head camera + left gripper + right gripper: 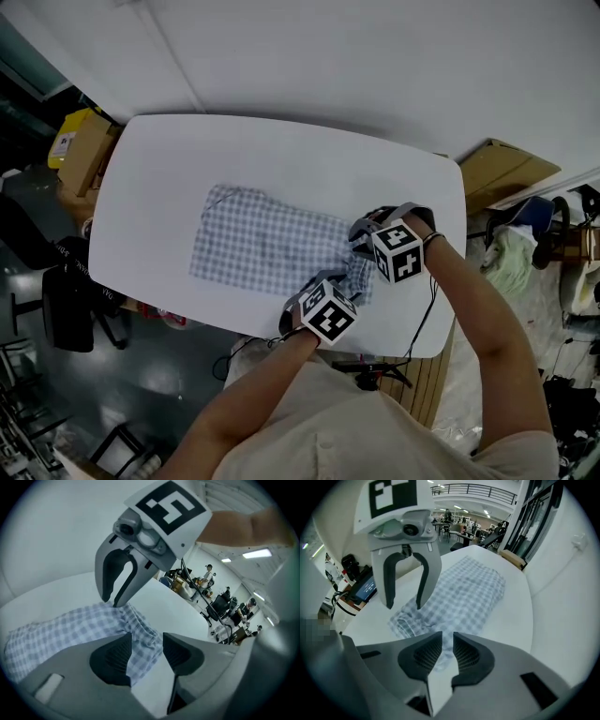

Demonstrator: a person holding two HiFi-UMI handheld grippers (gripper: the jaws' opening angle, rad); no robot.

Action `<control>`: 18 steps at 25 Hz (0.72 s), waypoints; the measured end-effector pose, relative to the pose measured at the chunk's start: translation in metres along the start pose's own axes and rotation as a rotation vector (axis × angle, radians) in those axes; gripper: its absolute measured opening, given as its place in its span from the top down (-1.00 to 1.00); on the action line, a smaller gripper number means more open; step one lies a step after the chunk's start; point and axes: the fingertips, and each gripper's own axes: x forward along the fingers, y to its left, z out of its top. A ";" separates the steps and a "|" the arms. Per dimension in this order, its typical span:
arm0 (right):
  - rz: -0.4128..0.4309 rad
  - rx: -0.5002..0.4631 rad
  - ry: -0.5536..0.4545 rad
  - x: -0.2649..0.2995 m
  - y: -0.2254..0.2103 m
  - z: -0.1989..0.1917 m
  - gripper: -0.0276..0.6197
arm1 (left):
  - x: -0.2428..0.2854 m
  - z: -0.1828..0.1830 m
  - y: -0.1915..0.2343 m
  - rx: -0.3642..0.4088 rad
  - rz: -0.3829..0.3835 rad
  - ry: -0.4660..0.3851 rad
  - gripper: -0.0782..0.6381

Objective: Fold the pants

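Blue-and-white checked pants (267,246) lie spread flat on the white table (281,150). Both grippers are at their right end, where the cloth is bunched. My left gripper (323,281) is at the near corner; in the left gripper view its jaws (145,653) stand wide open, with the pants' edge (140,634) lying loose between them. My right gripper (362,234) is at the far corner. Its jaws (446,651) are nearly together, with a fold of the pants (468,592) pinched at the tips. Each gripper shows in the other's view: left gripper (403,604), right gripper (112,603).
Both grippers work close to the table's near right edge (412,352). Cardboard boxes stand off the left end (80,150) and the right end (502,169). A black chair (66,300) sits at the left. Clutter covers the floor at the right.
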 end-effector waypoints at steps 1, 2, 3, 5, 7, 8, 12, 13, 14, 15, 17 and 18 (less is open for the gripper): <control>0.018 -0.005 0.022 0.007 0.003 -0.001 0.66 | 0.007 0.002 -0.003 -0.005 -0.015 0.003 0.18; 0.039 -0.003 0.047 0.013 0.009 -0.005 0.67 | 0.014 0.004 -0.007 -0.007 -0.032 0.004 0.18; 0.059 0.008 0.071 0.019 0.015 -0.013 0.67 | 0.022 0.005 -0.013 -0.006 -0.052 0.001 0.19; 0.080 0.065 0.090 0.022 0.024 -0.029 0.67 | 0.034 0.009 -0.024 -0.011 -0.105 -0.019 0.19; 0.070 0.133 0.066 0.015 0.021 -0.038 0.67 | 0.030 0.012 -0.030 -0.033 -0.156 -0.064 0.19; 0.056 0.156 0.046 0.007 0.014 -0.037 0.66 | 0.022 0.013 -0.029 -0.051 -0.172 -0.093 0.19; -0.024 0.166 -0.048 -0.031 -0.040 -0.013 0.67 | -0.029 0.010 0.000 -0.169 -0.133 -0.220 0.19; -0.045 0.154 -0.072 -0.039 -0.056 -0.001 0.68 | -0.043 0.007 0.012 -0.201 -0.106 -0.246 0.20; -0.067 0.138 -0.095 -0.046 -0.073 0.013 0.72 | -0.057 0.003 0.025 -0.228 -0.074 -0.267 0.21; -0.089 0.118 -0.113 -0.051 -0.088 0.027 0.76 | -0.070 -0.001 0.039 -0.251 -0.041 -0.284 0.23; -0.115 0.075 -0.138 -0.054 -0.113 0.055 0.83 | -0.095 -0.011 0.066 -0.291 0.031 -0.311 0.29; -0.115 0.050 -0.146 -0.053 -0.121 0.069 0.85 | -0.106 -0.016 0.079 -0.313 0.071 -0.320 0.39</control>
